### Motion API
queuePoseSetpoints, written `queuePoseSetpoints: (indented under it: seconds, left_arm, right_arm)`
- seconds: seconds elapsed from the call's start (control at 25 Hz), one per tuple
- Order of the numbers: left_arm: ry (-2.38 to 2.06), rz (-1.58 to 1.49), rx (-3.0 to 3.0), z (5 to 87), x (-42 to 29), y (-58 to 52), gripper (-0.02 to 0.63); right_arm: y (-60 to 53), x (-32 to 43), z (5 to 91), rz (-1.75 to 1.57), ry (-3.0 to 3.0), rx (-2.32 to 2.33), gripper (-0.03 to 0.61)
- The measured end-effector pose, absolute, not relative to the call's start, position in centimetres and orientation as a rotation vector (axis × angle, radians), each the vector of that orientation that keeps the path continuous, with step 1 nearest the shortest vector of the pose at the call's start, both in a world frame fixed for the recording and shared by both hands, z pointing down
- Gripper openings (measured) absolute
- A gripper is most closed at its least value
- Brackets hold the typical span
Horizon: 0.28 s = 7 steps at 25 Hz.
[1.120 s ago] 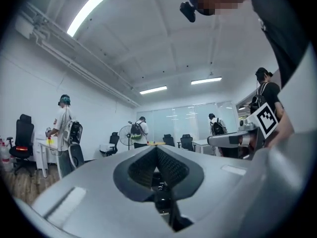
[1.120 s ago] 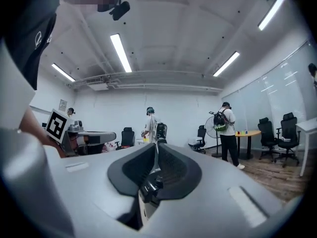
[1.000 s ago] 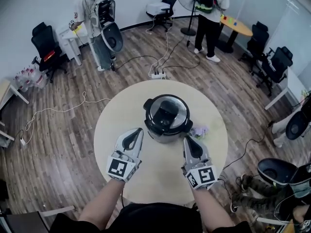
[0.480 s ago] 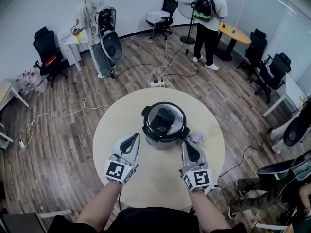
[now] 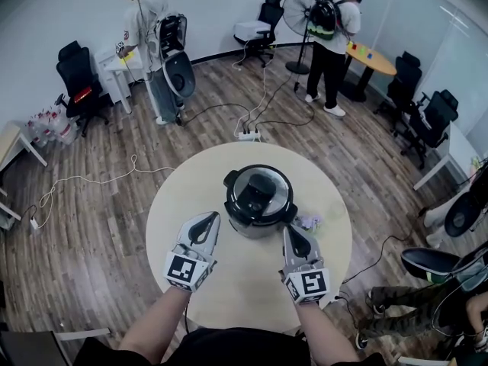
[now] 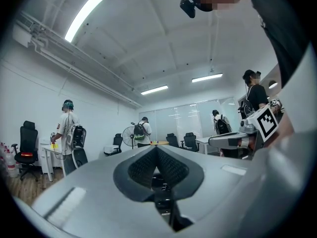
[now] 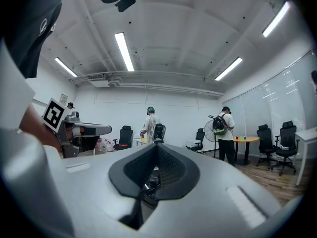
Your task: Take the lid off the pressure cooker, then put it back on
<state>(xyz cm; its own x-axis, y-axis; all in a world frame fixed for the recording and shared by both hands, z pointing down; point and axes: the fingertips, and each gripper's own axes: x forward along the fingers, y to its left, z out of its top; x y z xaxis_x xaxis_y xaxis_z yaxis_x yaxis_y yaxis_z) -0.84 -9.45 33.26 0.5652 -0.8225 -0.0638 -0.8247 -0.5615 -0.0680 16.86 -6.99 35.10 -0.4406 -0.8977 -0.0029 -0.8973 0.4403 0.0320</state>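
With the lid [image 5: 259, 191] on the pressure cooker [image 5: 260, 218] mid-bench [image 5: 248, 284], the left gripper [image 5: 204, 223] and right gripper [image 5: 296, 239] waited nearby, jaws fully closed and empty; removal seemingly hadn't begun, so next they needed to open and reach the lid.

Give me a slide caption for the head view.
Left tongs and right tongs, both shut and empty, poised beside the lidded pressure cooker on a round table.
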Motion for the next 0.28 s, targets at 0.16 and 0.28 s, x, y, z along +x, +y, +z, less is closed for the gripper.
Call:
queuePoseSetpoints:
  seconds: [0.16, 0.28]
  left_arm:
    - [1.416, 0.037, -2.694, 33.22, -0.53, -9.57, 0.0]
    - [1.412, 0.04, -2.691, 33.2, -0.37, -9.55, 0.0]
  right_arm:
    - [-7.2, 16.99, 35.1, -0.056, -2.658, 1.655, 0.008]
    - [-7.21, 16.95, 35.14, -0.071, -2.661, 1.651, 0.008]
